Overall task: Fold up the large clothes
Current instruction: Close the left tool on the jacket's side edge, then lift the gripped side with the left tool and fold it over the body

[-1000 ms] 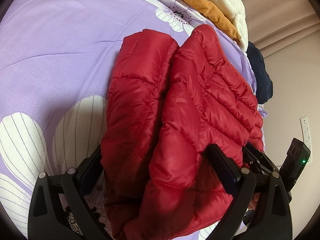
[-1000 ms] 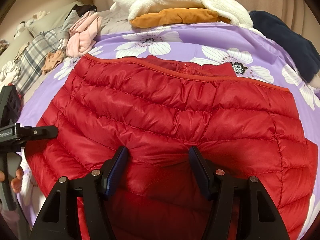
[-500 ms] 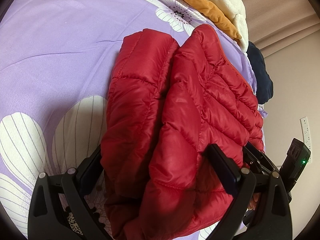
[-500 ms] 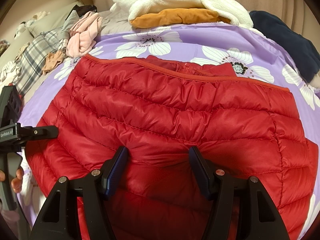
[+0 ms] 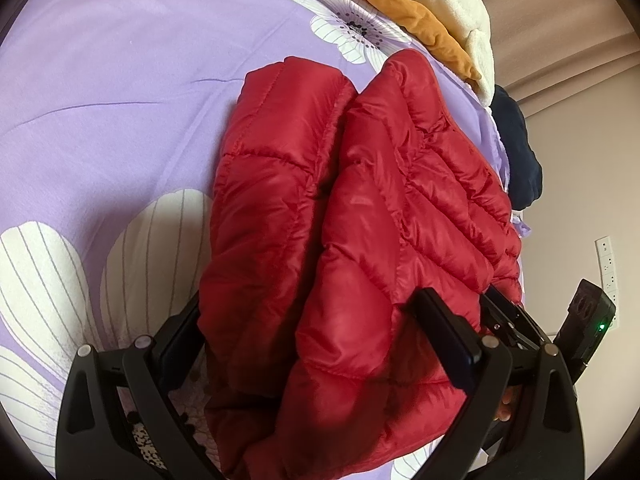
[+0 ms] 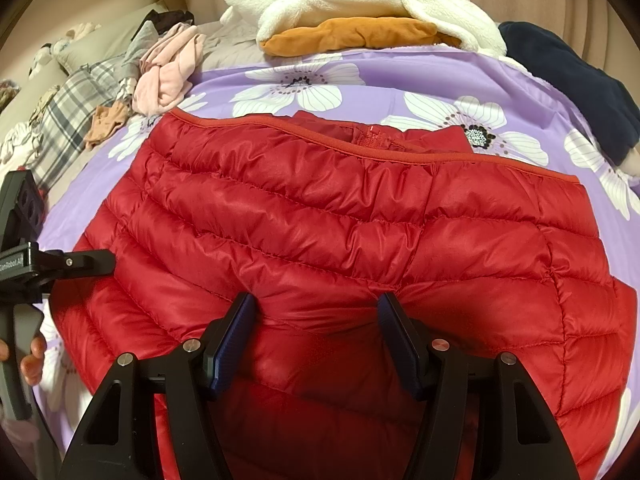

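A red puffer jacket (image 6: 320,232), partly folded, is laid on the floral purple bedspread (image 5: 120,100). Its near edge is pinched by the left gripper (image 5: 320,340) and right gripper (image 6: 316,332), each half-closed on bunched padding, presumably so that the bulky fold is kept compressed

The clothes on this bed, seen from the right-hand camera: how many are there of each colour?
Red: 1, the puffy jacket
White: 1, the fleece
Orange: 1, the garment under the fleece
Navy: 1, the garment at the right edge
Pink: 1, the crumpled garment
Plaid: 1, the grey check cloth
Total: 6; smaller scraps at the far left are too unclear to count.
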